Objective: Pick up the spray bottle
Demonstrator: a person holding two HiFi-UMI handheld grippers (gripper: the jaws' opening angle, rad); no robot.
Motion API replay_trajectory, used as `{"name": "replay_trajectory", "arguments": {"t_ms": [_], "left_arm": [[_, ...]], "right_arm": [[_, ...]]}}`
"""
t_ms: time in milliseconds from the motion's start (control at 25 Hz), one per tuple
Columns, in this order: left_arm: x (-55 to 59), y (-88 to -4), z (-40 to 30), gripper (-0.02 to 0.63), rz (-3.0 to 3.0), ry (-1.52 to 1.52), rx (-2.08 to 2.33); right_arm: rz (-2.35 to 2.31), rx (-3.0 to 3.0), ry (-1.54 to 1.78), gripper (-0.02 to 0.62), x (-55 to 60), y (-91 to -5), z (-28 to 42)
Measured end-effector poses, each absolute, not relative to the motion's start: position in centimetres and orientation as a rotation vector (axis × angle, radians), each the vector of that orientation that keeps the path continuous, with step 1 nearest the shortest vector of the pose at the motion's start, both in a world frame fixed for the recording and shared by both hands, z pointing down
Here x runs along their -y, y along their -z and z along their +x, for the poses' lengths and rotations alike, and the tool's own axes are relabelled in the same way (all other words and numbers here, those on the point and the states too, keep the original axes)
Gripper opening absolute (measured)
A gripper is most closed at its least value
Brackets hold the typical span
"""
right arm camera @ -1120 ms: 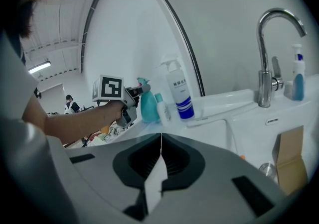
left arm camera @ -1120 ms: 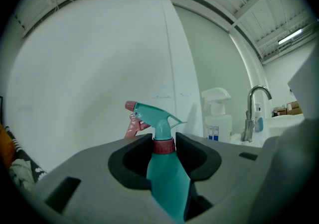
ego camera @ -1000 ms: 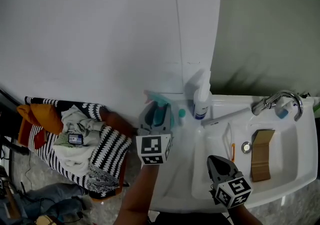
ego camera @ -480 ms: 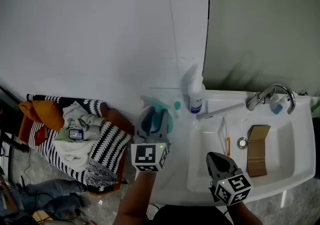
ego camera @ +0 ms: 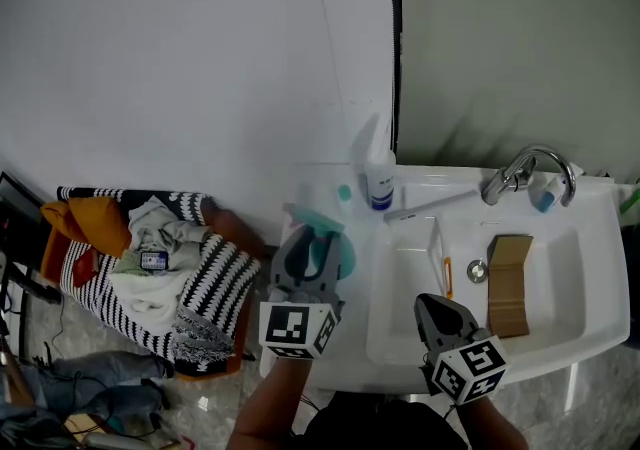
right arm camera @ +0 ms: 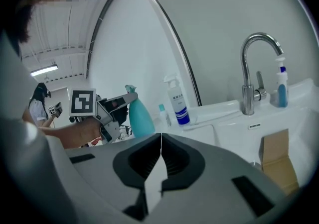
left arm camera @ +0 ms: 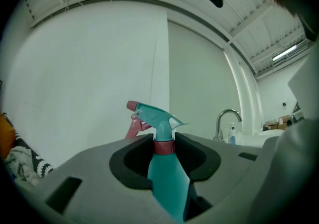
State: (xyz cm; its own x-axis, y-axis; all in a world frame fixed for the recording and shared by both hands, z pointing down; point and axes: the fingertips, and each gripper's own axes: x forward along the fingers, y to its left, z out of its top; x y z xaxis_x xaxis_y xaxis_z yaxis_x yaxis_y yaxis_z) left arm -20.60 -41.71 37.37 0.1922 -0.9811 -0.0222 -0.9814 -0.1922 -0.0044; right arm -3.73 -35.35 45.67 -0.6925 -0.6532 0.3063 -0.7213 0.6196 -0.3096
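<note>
Spray bottle (left arm camera: 167, 183) is up, neck clamped in the left tongs (ego camera: 310, 240), so the pickup looks done; right tongs (right arm camera: 160, 141) sit pinched together, empty.

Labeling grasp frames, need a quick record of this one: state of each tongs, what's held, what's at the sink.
left tongs: shut on spray bottle, teal, upright
right tongs: shut, empty
sink: faucet at back, white pump bottle on back left corner, cardboard piece in basin
task status: spray bottle in grip
</note>
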Motion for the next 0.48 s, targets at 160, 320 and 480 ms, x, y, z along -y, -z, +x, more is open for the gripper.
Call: {"name": "replay_trajectory", "arguments": {"t_ms": [160, 320, 480], "left_arm": [[40.0, -37.1, -19.0, 0.132, -2.444, -0.036, -1.959], [38.3, -36.8, -17.1, 0.13, -2.473, -0.043, -1.925], [36.5, -36.6, -15.6, 0.13, -2.488, -0.043, -1.894]], "right_arm": [[1.161, 2.691, -0.629, 0.008, 34.3, -45.0, -2.7], [1.176, 2.697, -0.609, 0.008, 33.3, -44.3, -1.4], [1.185, 2.705, -0.602, 0.008, 32.1, -44.2, -0.4]]}}
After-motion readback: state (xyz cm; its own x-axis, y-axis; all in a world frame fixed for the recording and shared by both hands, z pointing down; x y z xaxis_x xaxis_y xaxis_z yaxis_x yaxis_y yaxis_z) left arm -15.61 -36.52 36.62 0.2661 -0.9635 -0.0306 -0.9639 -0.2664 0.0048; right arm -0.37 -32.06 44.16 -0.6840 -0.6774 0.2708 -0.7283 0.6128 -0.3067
